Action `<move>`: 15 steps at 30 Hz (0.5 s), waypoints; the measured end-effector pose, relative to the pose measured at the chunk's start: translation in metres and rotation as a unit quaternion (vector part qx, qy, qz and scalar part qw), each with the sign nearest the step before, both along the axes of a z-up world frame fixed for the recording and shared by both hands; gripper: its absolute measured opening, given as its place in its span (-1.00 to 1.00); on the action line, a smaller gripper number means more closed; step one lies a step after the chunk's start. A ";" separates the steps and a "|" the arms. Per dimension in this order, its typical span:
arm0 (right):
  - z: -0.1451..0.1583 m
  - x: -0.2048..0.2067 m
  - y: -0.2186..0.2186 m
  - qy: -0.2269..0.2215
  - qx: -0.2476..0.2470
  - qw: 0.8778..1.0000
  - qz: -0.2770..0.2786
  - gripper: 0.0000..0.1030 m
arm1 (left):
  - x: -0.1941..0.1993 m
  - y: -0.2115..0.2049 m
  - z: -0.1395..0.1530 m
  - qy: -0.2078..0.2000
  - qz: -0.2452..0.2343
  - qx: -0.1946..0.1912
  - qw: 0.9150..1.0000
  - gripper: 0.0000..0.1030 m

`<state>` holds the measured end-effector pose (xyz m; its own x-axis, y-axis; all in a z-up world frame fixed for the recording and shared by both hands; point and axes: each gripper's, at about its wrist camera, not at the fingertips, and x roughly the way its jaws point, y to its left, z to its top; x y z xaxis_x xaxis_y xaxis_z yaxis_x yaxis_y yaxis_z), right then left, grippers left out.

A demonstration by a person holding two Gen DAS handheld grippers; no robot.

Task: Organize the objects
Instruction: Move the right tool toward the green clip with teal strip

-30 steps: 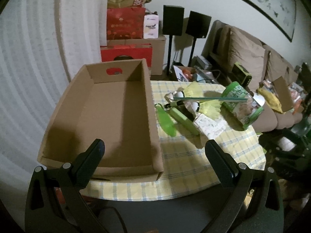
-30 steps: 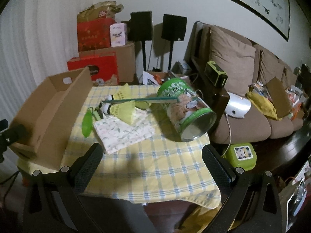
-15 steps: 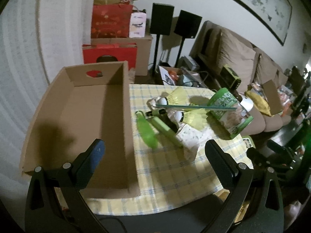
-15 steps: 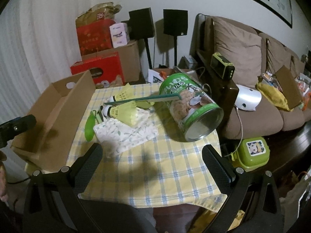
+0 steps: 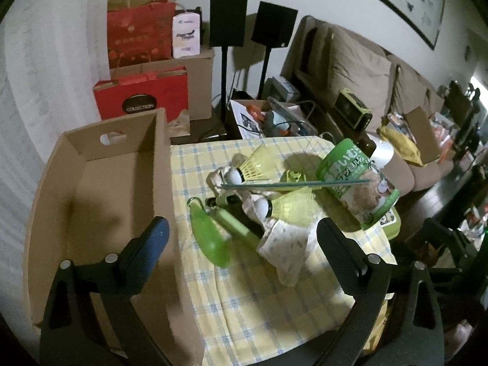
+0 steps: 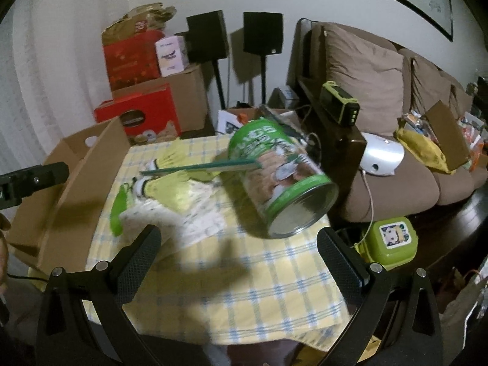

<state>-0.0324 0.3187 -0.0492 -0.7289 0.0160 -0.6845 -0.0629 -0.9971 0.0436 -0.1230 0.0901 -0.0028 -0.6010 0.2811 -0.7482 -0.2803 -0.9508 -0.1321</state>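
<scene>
Hovering over the bench (image 5: 268,305), both claws, left (image 5: 241,239) and right (image 6: 239,245), gape empty; the can (image 6: 283,180) lies tipped at one o'clock, the box (image 5: 100,201) at nine.

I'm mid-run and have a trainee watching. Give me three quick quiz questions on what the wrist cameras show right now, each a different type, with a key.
1. True or false: the cardboard box already holds a shuttlecock.
2. Multiple choice: the green can is A) upright on the checked tablecloth, B) lying on its side on it, C) inside the box.
3. Fill in: the thin green stick lies across the yellow shuttlecocks with one end resting on the ____.

Key
1. False; no shuttlecock shows inside it.
2. B; its metal end faces the right gripper, which is open and holds nothing, like the left gripper.
3. Can.
</scene>
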 end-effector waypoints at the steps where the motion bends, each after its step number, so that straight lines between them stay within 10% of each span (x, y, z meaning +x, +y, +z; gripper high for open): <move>1: 0.001 -0.002 0.005 0.001 -0.002 1.000 -0.004 0.99 | -0.005 0.002 0.000 -0.005 0.000 0.002 1.000 0.89; 15: -0.004 -0.044 0.020 -0.013 -0.148 0.989 -0.007 0.92 | -0.068 0.008 -0.032 -0.106 0.047 0.092 0.989 0.89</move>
<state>-0.0764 0.3385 -0.0533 -0.7127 -0.1781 -0.6785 -0.0813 -0.9398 0.3320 -0.1912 0.0980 -0.0343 -0.4661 0.3743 -0.8016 -0.1385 -0.9258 -0.3518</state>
